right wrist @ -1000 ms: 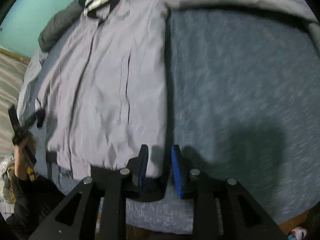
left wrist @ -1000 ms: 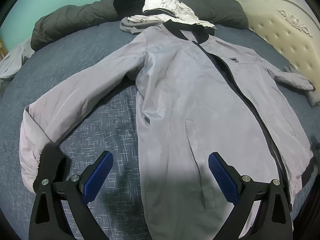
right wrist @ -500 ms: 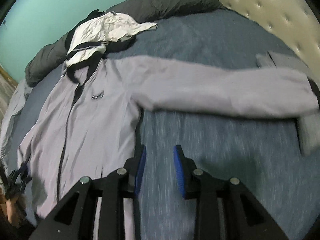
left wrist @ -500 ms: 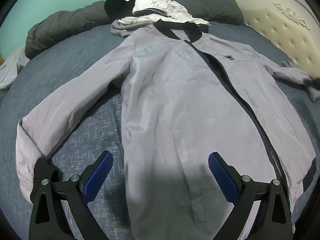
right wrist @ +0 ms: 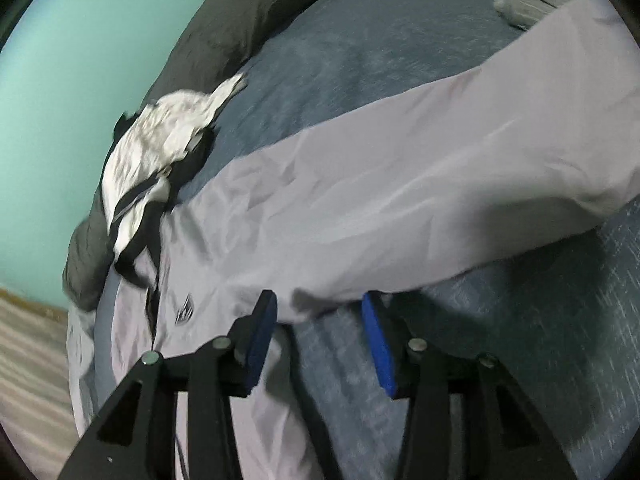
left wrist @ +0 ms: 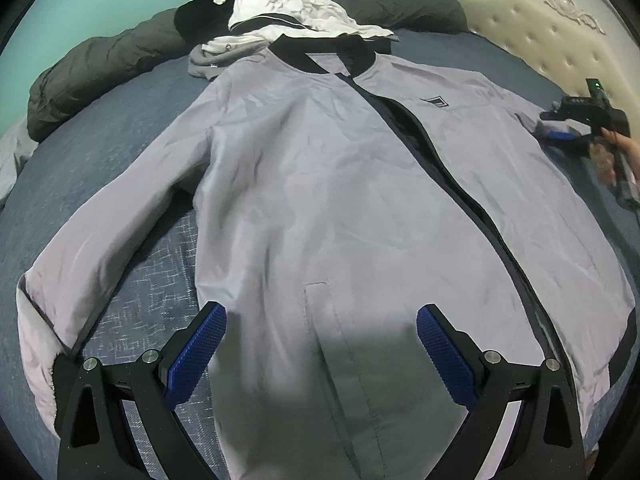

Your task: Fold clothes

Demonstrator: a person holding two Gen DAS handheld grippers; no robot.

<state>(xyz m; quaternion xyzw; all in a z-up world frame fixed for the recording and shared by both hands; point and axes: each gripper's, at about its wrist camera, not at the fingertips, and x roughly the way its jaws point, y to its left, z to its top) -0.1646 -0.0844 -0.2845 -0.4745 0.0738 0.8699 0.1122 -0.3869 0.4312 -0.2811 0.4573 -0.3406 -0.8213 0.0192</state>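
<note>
Since a second ago the right claw [right wrist: 316, 336] has swung from the hem up beside the grey jacket [left wrist: 340, 200], which lies flat and unzipped on the bed [left wrist: 120, 120]; its jaws are opening at the underarm edge of the right sleeve [right wrist: 420, 184], gripping nothing. The left claw [left wrist: 320, 344] hangs wide and empty over the hem. Thin, light and probably slippery, the shell should be pinched at a seam, cuff or hem.

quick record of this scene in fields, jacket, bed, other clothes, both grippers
surface: blue bedspread, cream tufted headboard at the far right
jacket: light grey jacket laid flat, front up, zip partly open, sleeves spread out
other clothes: white and black garment heaped above the collar
bedding: dark duvet bunched along the far edge
left gripper: open, over the jacket's lower front, nothing between the pads
right gripper: jaws opening, at the lower edge of the jacket's sleeve, pads not pressing on it
</note>
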